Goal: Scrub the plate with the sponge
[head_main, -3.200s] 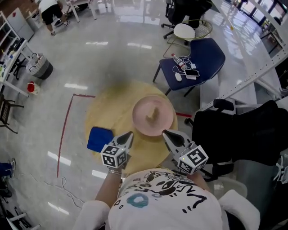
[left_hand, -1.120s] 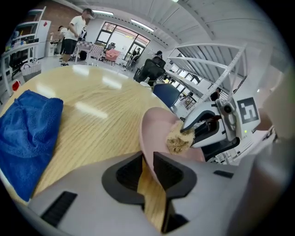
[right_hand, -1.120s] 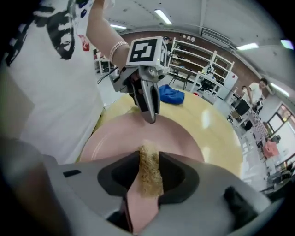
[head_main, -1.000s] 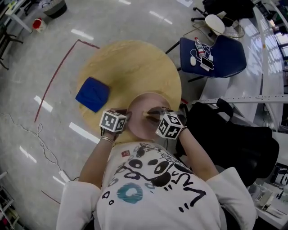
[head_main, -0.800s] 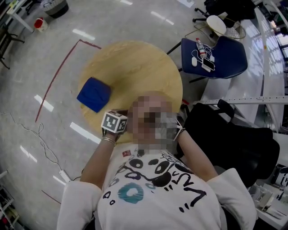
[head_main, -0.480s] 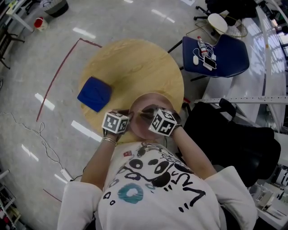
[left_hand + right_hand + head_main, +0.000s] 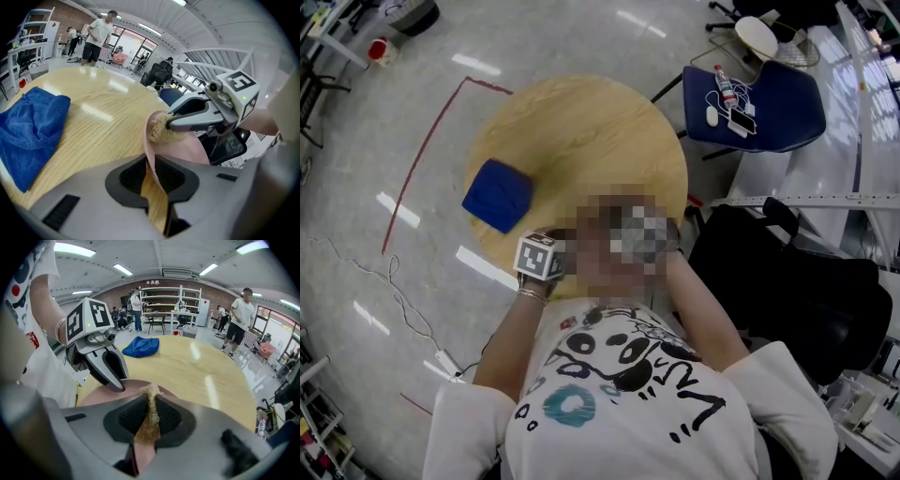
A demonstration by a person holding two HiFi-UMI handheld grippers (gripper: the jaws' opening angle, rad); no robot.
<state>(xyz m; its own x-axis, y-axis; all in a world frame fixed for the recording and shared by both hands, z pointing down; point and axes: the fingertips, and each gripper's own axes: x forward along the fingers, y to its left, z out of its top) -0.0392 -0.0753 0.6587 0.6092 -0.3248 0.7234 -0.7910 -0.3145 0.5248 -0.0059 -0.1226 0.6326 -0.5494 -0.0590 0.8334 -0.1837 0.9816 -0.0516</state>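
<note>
Pinching the rim of the pink plate (image 7: 183, 152), the left gripper (image 7: 151, 162) is holding it tilted at the near edge of the tabletop (image 7: 103, 122), its jaws just closing tighter. The right gripper (image 7: 151, 404), jaws likewise closing, is gripping the tan sponge (image 7: 159, 129) and pressing it against the plate. A blue cloth (image 7: 28, 126) is lying well apart.

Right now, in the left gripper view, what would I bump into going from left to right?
Blue cloth → wooden table → sponge → right tool, its jaws just closing with that sponge between them.
</note>
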